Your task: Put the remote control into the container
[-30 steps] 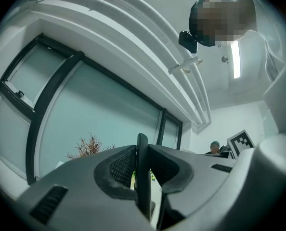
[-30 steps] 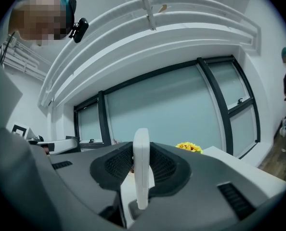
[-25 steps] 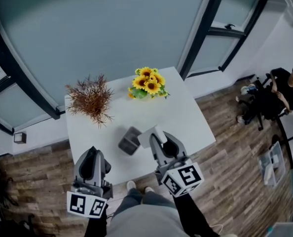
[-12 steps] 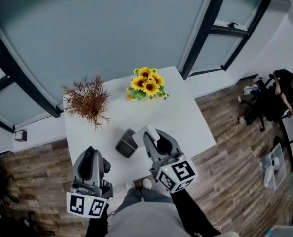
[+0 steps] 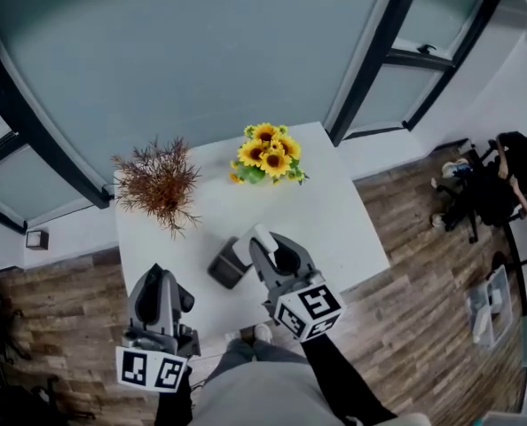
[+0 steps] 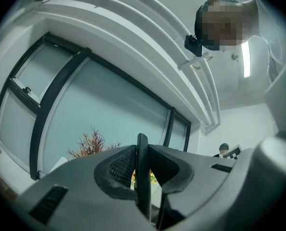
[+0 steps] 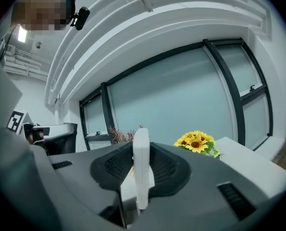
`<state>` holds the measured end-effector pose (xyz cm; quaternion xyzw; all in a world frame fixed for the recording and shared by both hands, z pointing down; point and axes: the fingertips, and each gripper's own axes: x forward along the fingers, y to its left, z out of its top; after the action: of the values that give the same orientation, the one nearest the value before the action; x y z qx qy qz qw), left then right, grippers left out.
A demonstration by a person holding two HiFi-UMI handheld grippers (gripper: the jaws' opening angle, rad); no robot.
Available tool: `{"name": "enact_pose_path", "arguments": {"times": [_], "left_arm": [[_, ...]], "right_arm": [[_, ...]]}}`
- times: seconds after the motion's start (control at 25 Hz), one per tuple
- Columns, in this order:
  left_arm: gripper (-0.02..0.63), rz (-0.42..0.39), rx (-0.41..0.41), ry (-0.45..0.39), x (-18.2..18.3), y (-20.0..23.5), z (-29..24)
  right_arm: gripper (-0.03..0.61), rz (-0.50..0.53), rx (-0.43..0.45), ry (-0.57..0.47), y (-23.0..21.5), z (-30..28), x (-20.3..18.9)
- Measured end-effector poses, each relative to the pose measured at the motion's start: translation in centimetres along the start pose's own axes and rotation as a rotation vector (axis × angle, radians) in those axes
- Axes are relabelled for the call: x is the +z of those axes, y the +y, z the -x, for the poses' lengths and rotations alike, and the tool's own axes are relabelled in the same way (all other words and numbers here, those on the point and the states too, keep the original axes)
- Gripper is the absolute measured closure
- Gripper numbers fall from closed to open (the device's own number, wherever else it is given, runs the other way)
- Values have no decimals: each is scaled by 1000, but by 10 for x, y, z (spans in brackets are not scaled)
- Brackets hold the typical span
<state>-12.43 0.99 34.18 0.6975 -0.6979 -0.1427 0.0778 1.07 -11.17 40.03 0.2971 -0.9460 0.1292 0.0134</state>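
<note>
My right gripper (image 5: 262, 248) is shut on a white remote control (image 5: 256, 237), which stands edge-up between the pads in the right gripper view (image 7: 141, 163). It hovers over the white table (image 5: 334, 220), just right of the dark grey container (image 5: 226, 264). At the table's near edge to the left, my left gripper (image 5: 160, 282) is held level. A thin dark flat thing (image 6: 142, 177) is pinched upright between its pads. What that thing is I cannot tell.
A dried brown plant (image 5: 160, 182) stands at the table's back left and a bunch of sunflowers (image 5: 268, 153) at the back middle. Glass wall panels rise behind the table. A person sits on a chair (image 5: 503, 180) at the far right on the wooden floor.
My right gripper has moved left and a little down with the white remote, closer to the container. The left gripper has stayed where it was.
</note>
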Motion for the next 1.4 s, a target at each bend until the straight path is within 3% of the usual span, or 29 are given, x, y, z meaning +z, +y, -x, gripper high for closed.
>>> {"name": "enact_pose_path", "arguments": {"times": [0.68,1.4], "left_arm": [[531,25,11,35,-15,10,-18],[531,-4,-18,67,-14,16,-30]], "right_arm": [[485,-30,4,88,-16,-22,-37],[485,-26,-15,179,-22,-32,-76]]}}
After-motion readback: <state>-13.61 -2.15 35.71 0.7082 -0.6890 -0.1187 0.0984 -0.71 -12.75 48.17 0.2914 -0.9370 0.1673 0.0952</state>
